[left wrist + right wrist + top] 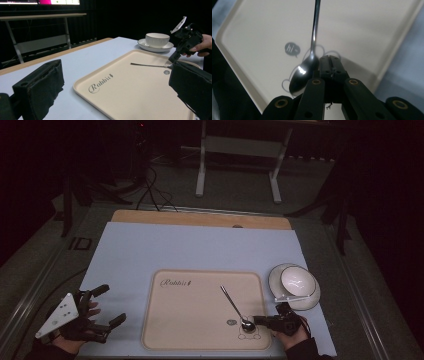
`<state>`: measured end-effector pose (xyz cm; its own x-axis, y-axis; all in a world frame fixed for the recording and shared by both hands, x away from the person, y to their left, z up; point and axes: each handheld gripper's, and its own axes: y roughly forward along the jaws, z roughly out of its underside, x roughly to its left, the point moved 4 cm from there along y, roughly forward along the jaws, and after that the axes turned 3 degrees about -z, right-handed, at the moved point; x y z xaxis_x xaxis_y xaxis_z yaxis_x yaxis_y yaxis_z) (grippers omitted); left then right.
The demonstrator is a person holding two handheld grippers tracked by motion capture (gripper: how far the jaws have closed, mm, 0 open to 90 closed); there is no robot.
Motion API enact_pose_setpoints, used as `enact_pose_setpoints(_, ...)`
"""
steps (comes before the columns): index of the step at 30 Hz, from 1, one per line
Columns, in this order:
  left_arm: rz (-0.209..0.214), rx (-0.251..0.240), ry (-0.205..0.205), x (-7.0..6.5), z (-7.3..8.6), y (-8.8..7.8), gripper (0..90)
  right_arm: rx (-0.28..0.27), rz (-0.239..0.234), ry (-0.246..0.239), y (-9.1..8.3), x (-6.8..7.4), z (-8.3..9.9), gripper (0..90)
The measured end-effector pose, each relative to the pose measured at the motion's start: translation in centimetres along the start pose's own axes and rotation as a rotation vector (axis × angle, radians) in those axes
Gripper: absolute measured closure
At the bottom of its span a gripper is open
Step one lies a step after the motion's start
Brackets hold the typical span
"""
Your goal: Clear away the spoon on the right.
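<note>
On the beige tray [200,330], near its right front corner, lies a slim metal spoon [235,309], bowl toward the person and thin handle running away toward the tray's middle. In the right gripper view its bowl [303,75] rests over a printed cartoon outline, next to a small grey "hi" bubble [292,49]. The right gripper [257,321] sits low at the bowl with its jaws drawn fully together; their tips lie just beside the bowl's edge, and I cannot tell whether they touch it or pinch anything.

The spoon looks light, stiff and polished, so it will likely skate on the smooth tray if pushed and slip from a loose pinch. The narrow neck where handle meets bowl, or the handle's middle, seems the surest place to take it, with the jaws opened first and closed across the flat of the stem.

Beyond the tray's right edge a white cup on a saucer [295,285] stands on the blue-topped table [130,255]. The left gripper [102,307] rests well apart at the table's left front, jaws wide and empty.
</note>
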<state>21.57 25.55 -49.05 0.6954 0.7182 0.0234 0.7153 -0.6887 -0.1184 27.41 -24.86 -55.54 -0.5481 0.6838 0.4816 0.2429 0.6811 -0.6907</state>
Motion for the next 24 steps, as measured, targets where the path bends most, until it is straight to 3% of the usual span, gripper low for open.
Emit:
enact_pose_setpoints(6,-0.001,-0.001,-0.001,0.0,0.0,0.0,0.0,0.037,-0.037,0.004,0.8,0.7,0.5,90.0)
enact_pose_setpoints(7,-0.001,0.000,0.000,0.0,0.0,0.0,0.0,0.046,-0.064,0.008,1.1,1.2,0.6,90.0)
enact_pose_setpoints(10,0.000,0.000,0.000,0.0,0.0,0.0,0.0,0.063,-0.081,-0.012,1.8,2.0,0.6,90.0)
enact_pose_setpoints(24,-0.001,-0.001,-0.001,0.0,0.0,0.0,0.0,0.105,-0.112,-0.054,3.9,4.0,-0.3,90.0)
